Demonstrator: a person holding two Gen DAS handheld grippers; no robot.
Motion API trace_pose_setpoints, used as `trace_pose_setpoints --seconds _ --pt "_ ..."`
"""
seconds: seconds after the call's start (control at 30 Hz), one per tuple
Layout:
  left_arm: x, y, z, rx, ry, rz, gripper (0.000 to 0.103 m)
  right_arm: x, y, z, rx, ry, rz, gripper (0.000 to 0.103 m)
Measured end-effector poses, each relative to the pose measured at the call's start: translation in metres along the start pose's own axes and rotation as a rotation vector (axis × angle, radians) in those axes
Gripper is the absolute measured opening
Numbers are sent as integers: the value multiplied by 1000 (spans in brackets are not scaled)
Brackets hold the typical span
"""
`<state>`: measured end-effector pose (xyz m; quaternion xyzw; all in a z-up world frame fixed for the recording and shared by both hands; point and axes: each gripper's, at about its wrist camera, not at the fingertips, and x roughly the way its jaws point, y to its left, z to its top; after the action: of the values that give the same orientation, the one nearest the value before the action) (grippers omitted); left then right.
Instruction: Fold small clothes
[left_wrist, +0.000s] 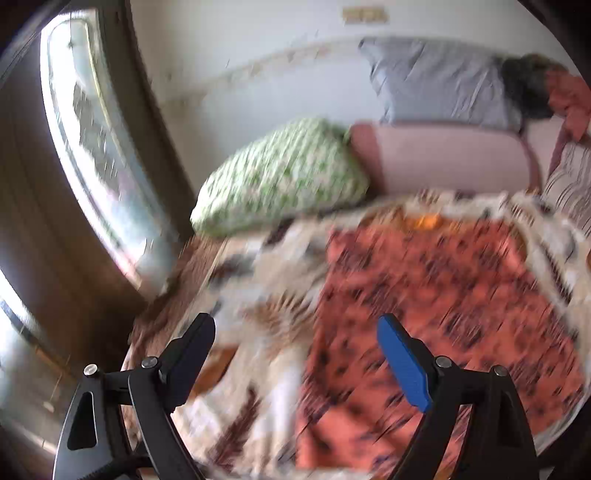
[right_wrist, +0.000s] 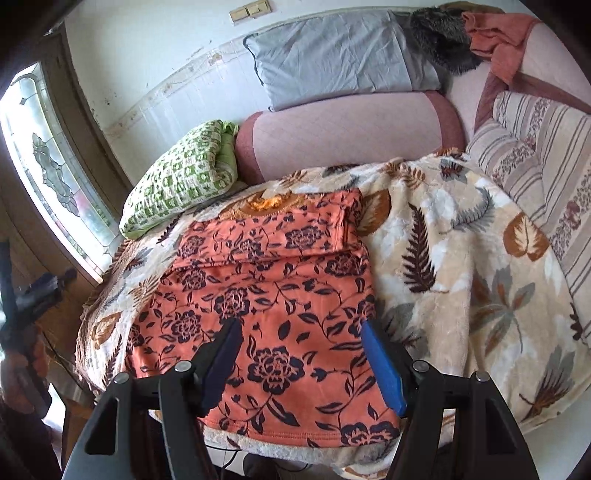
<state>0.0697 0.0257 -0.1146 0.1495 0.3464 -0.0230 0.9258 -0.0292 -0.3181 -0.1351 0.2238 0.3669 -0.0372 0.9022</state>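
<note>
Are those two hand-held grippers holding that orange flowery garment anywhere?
No. The left hand-held gripper and right hand-held gripper are both open above the garment, gripping nothing.

Orange garment (right_wrist: 273, 295) with dark flowers, cream leaf-print blanket (right_wrist: 461, 266), green-checked pillow (right_wrist: 177, 184)

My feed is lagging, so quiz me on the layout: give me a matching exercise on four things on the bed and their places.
Things:
1. orange garment
2. green pillow
3. grey pillow
4. striped cushion

Places:
a. far back, against the wall
b. flat on the leaf blanket, in front of the right gripper
c. right edge
d. left of the pink bolster

Pairs: 1-b, 2-d, 3-a, 4-c
</note>
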Motion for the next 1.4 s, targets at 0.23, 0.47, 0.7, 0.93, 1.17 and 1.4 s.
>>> trace_pose_setpoints --seconds 0.23,0.47,0.7,0.93,1.17,1.4 --pt "59 79 -103 -194 320 -21 90 30 -21 -29 32 133 -24 71" --pt "86 59 -129 -257 409 -186 62 51 -42 -52 91 218 -47 70" --pt "109 19 -123 -201 410 -263 67 49 -92 -60 206 217 -69 70" --pt "124 1 -123 -138 410 -403 47 65 -140 -64 399 237 77 70" --pt "131 11 -123 -150 415 -453 35 103 -135 -72 434 304 142 68" --pt "136 14 -123 -142 416 -421 54 118 -99 -85 256 389 99 20"
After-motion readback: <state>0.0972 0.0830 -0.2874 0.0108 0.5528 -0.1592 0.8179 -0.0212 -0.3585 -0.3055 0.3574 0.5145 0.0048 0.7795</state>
